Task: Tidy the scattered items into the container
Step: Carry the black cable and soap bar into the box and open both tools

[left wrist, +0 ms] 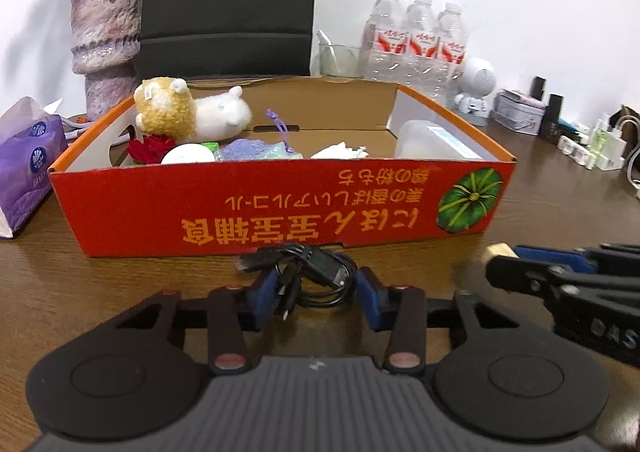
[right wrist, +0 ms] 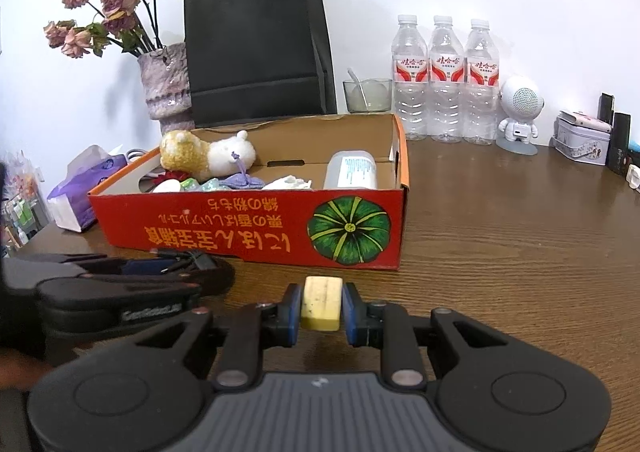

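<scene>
Brown wood-grain table [right wrist: 500, 252]. Red cardboard box [right wrist: 256, 228] sits on it. Left of box: purple tissue pack [right wrist: 82, 192]. Behind box: stone vase [right wrist: 166, 88], black paper bag [right wrist: 256, 48], glass cup [right wrist: 368, 96], three water bottles [right wrist: 446, 80]. In front of box: coiled black cable [left wrist: 308, 276].

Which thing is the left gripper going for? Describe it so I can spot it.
Find the orange box. On the table just before its front wall lies a bundled black cable, between the left gripper's jaws. It is the only black, coiled thing there.
</scene>
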`<state>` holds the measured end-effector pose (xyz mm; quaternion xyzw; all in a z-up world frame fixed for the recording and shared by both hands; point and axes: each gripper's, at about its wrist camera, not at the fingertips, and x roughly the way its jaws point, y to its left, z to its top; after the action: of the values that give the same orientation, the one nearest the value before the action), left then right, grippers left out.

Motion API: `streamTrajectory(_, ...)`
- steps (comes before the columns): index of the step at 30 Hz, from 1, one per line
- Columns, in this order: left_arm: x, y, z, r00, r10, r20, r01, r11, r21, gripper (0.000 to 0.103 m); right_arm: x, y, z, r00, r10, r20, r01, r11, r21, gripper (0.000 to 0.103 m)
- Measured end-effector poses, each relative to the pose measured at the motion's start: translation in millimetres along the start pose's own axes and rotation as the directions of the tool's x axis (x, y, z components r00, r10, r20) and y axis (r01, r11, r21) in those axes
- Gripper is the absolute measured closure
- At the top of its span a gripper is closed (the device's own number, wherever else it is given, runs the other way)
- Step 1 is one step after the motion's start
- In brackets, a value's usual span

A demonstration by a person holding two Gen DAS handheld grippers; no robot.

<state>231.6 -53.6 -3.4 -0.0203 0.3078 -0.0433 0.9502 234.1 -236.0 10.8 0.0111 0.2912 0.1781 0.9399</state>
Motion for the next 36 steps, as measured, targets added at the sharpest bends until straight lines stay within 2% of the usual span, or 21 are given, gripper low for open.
streamTrajectory(1,-2,1,-1,1.000,0.000,-0.002,0.000,1.000,0.010,0.093,0,0,0,1.000,-0.001,-0.001,0.001,1.000,-0.002,0.082)
streamTrajectory(6,-10,8,-7,1.000,-0.025,-0.004,0.025,1.000,0.017,0.093,3,3,-3,1.000,-0.013,-0.011,0.013,1.000,-0.014,0.082)
streamTrajectory(9,-14,12,-8,0.999,-0.037,-0.006,0.037,0.999,-0.015,0.087,3,4,-3,1.000,-0.018,-0.012,0.018,1.000,-0.018,0.082)
streamTrajectory(10,-16,12,-8,0.999,-0.040,-0.004,0.040,0.999,-0.018,0.075,2,4,-3,1.000,-0.018,-0.008,0.018,1.000,-0.019,0.082)
streamTrajectory(11,-16,11,-8,0.999,-0.039,-0.005,0.039,0.999,-0.023,0.051,1,4,-3,1.000,-0.019,-0.004,0.019,1.000,-0.019,0.082)
streamTrajectory(13,-17,10,-6,0.999,-0.032,0.006,0.032,0.999,-0.034,0.032,-1,2,-2,1.000,-0.017,0.005,0.017,1.000,-0.013,0.082)
streamTrajectory(14,-16,8,-5,1.000,-0.023,0.011,0.023,0.999,-0.028,0.031,-2,1,-1,1.000,-0.016,0.008,0.016,1.000,-0.009,0.082)
streamTrajectory(18,-2,2,3,1.000,-0.003,-0.004,0.003,1.000,-0.022,0.031,-1,-2,0,1.000,-0.007,0.003,0.007,1.000,0.004,0.082)
streamTrajectory(20,8,1,4,1.000,0.013,-0.028,-0.013,1.000,-0.021,0.035,-1,-2,0,1.000,-0.002,-0.002,0.002,1.000,0.005,0.082)
streamTrajectory(21,9,-1,4,0.999,0.026,-0.021,-0.026,1.000,-0.002,0.039,-1,-2,0,1.000,-0.001,-0.004,0.002,1.000,0.004,0.082)
streamTrajectory(23,9,-1,4,1.000,0.022,-0.018,-0.022,1.000,0.011,0.058,0,-2,0,1.000,-0.001,-0.013,0.001,1.000,0.001,0.082)
streamTrajectory(26,6,0,2,1.000,0.002,-0.014,-0.001,1.000,0.027,0.060,4,-1,-2,0.999,-0.011,-0.043,0.011,1.000,-0.001,0.082)
streamTrajectory(30,4,3,1,1.000,-0.012,-0.013,0.012,1.000,0.021,0.061,6,0,-4,0.998,-0.028,-0.058,0.028,1.000,-0.011,0.073)
streamTrajectory(32,3,4,0,1.000,-0.015,-0.012,0.015,1.000,0.018,0.061,10,-2,-6,0.996,-0.037,-0.079,0.037,0.999,-0.009,0.073)
streamTrajectory(34,2,5,-1,1.000,-0.016,-0.012,0.016,1.000,0.018,0.061,12,-3,-7,0.996,-0.040,-0.086,0.039,0.999,-0.015,0.073)
streamTrajectory(36,0,6,-1,1.000,-0.015,-0.009,0.016,1.000,0.017,0.061,12,-2,-7,0.996,-0.033,-0.089,0.031,0.999,-0.025,0.083)
